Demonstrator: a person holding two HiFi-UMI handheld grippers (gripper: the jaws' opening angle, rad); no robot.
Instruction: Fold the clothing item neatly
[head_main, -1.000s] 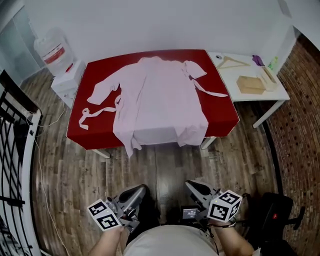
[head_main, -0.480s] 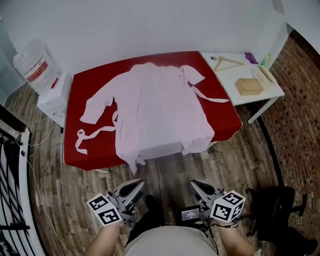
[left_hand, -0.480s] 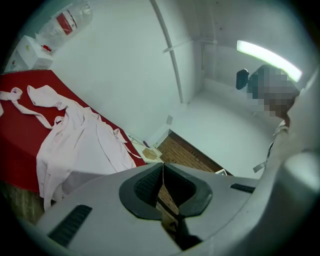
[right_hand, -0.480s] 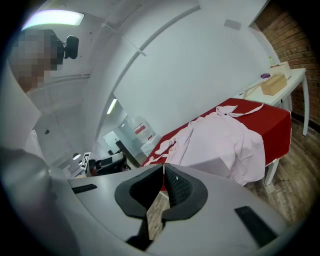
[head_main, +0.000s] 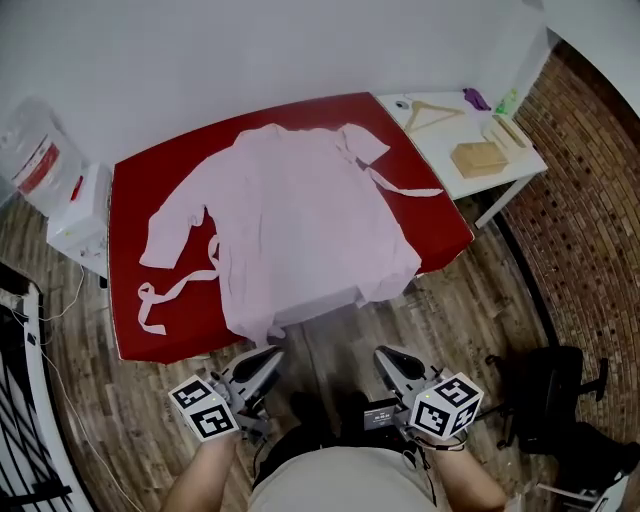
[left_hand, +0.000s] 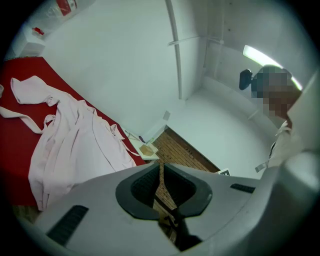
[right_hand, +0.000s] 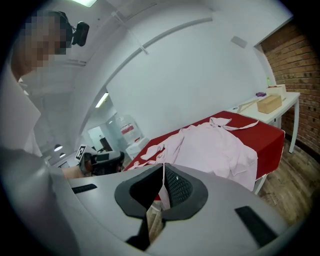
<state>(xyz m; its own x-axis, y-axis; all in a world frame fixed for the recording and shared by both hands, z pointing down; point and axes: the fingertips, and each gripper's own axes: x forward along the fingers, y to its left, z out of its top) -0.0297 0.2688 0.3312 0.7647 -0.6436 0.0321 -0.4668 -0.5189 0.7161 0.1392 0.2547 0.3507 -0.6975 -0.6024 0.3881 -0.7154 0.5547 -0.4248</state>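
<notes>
A pale pink robe (head_main: 290, 215) lies spread open on the red table (head_main: 135, 215), its belt (head_main: 165, 290) trailing at the left and its hem hanging over the near edge. The robe (left_hand: 70, 150) shows at the left of the left gripper view, and the robe (right_hand: 210, 145) fills the middle of the right gripper view. My left gripper (head_main: 262, 362) and right gripper (head_main: 388, 360) are both shut and empty, held near my body, short of the table's near edge and apart from the robe.
A white side table (head_main: 475, 165) stands at the right with a wooden hanger (head_main: 430, 110), a wooden box (head_main: 478, 158) and small items. A water dispenser (head_main: 45, 170) stands at the left. Wooden floor (head_main: 470, 290) lies between me and the table. A black chair base (head_main: 545, 400) is at lower right.
The table and robe have shifted left and nearer in the head view as I moved closer. Both grippers stayed shut and low in front of me.
</notes>
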